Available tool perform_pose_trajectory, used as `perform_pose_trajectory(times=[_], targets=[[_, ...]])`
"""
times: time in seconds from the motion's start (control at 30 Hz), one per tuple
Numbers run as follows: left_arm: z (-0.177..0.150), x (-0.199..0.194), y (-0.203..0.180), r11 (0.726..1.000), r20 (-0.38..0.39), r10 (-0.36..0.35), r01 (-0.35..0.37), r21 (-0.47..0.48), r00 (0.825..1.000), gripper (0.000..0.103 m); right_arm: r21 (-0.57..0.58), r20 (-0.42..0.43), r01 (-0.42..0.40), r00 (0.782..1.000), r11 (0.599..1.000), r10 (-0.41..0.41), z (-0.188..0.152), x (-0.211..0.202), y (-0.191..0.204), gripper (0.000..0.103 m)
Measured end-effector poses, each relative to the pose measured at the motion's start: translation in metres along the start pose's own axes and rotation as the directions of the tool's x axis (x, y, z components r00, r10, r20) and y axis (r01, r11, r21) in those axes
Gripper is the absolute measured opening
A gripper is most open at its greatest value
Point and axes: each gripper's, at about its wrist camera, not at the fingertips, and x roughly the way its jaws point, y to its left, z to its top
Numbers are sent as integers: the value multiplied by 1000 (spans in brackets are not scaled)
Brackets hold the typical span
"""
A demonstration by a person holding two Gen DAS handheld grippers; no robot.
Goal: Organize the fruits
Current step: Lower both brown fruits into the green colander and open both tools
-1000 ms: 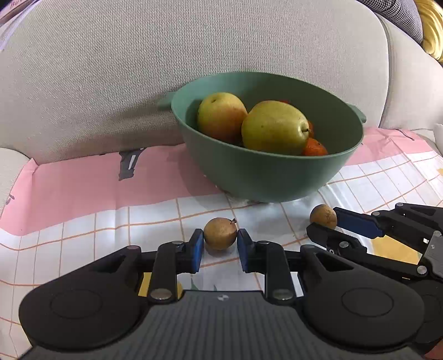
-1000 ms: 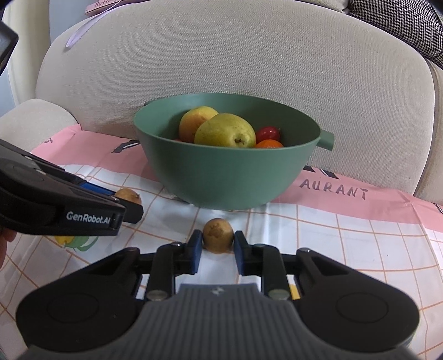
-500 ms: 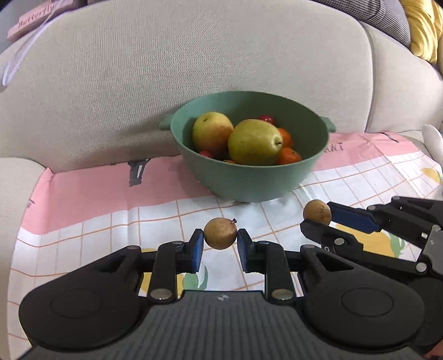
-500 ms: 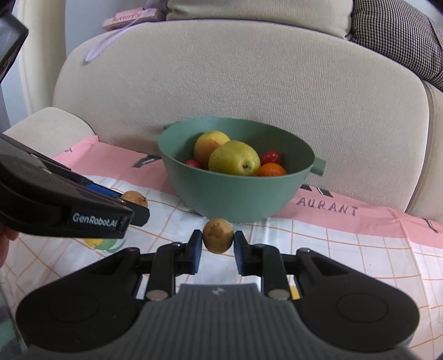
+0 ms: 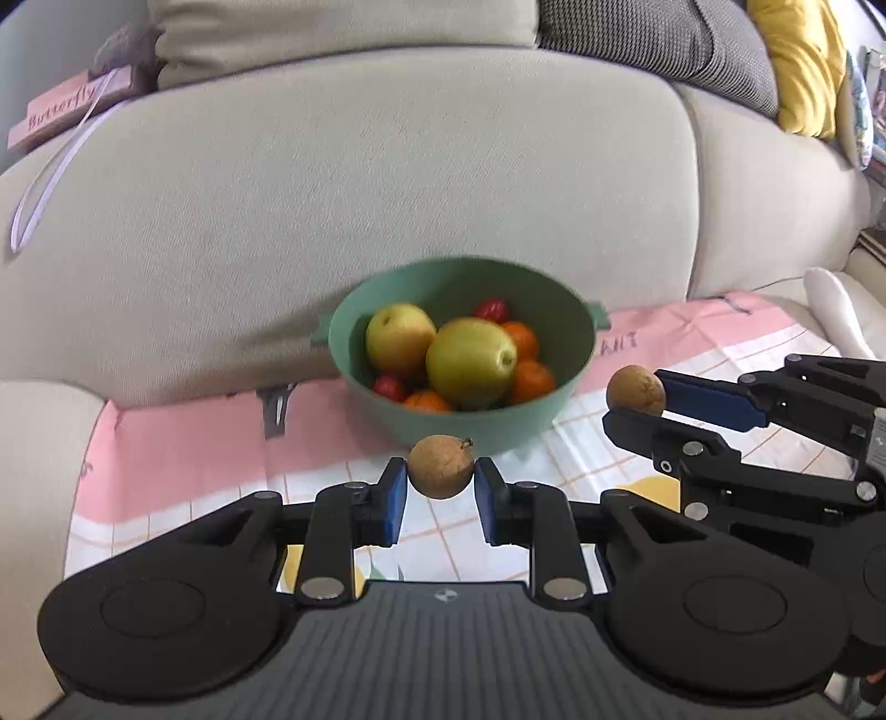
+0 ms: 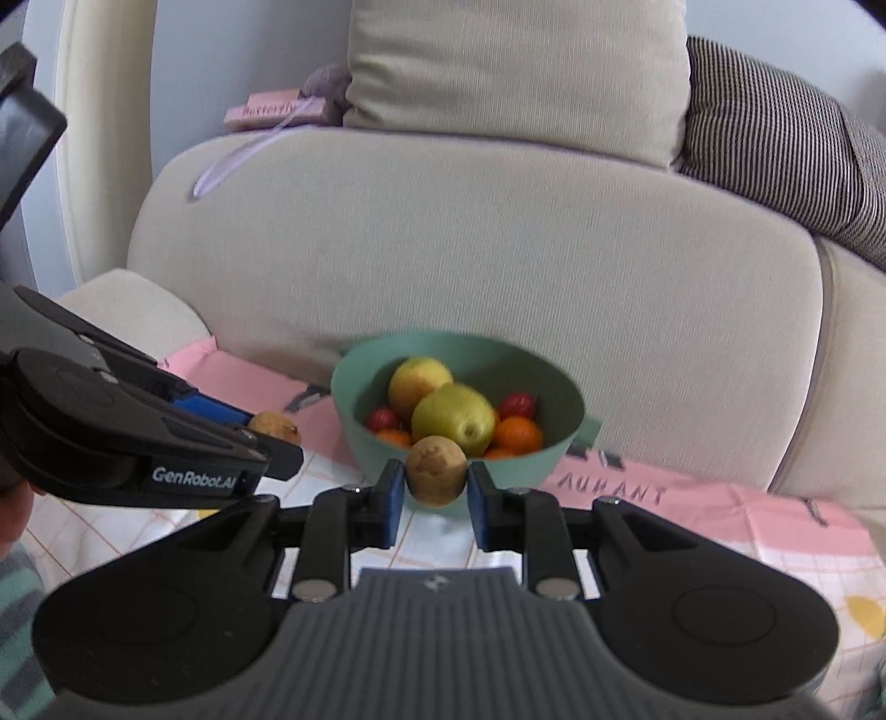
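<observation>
A green bowl (image 5: 576,382) (image 6: 554,459) stands on a pink checked cloth (image 5: 177,443) against the sofa back, holding two yellow-green pears, oranges and small red fruits. My left gripper (image 5: 440,479) is shut on a small brown round fruit (image 5: 441,466), held in the air in front of the bowl. My right gripper (image 6: 434,479) is shut on a second small brown fruit (image 6: 436,469), also in the air before the bowl. Each gripper shows in the other's view: the right gripper (image 5: 637,401) with its fruit (image 5: 635,389) at right, the left gripper (image 6: 266,437) with its fruit (image 6: 271,426) at left.
The beige sofa back (image 5: 387,183) rises right behind the bowl. A pink "Butterfly" sign (image 5: 66,108) and cushions (image 5: 664,39) lie on top of it. A sofa armrest (image 6: 127,310) is at the left. Bare cloth lies under both grippers.
Both grippers have risen off the cloth, each with its brown fruit, so the bowl now sits lower and smaller and I see more of its inside.
</observation>
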Motion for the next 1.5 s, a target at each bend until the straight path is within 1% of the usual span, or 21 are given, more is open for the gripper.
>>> perform_pose_trajectory(times=[0.17,0.33,0.47,0.6,0.77,0.87,0.93,1.07,1.27,1.37,1.5], targets=[[21,-3,3,999,7,-36,36,23,999,29,-10,14,-13,1000,1000,14,20,1,-9,21],[40,9,7,998,-11,-56,56,22,998,29,-27,7,-32,999,999,32,39,14,-17,21],[52,25,12,999,-30,-42,43,27,999,29,-54,-14,-26,1000,998,25,48,31,-24,21],[59,46,18,1000,-54,-20,21,20,998,29,-85,-43,-6,999,996,2,50,52,-31,21],[61,69,24,1000,-96,-1,2,15,995,29,-127,-93,5,995,992,-17,47,82,-40,21],[61,82,27,1000,-120,-6,6,4,993,29,-149,-127,2,992,989,-21,44,99,-45,21],[61,90,27,1000,-138,1,1,13,990,29,-162,-149,-3,989,987,-21,44,110,-48,21],[59,105,24,998,-169,25,-15,61,985,29,-192,-186,-14,982,981,-23,43,128,-50,21],[59,119,19,989,-187,63,-37,143,980,29,-228,-229,-34,973,973,-20,41,147,-53,21],[58,123,18,985,-187,73,-41,167,980,29,-234,-249,-48,968,971,-12,40,154,-53,21],[54,129,16,982,-195,64,-27,186,979,29,-260,-262,-50,965,964,-21,38,160,-50,21]])
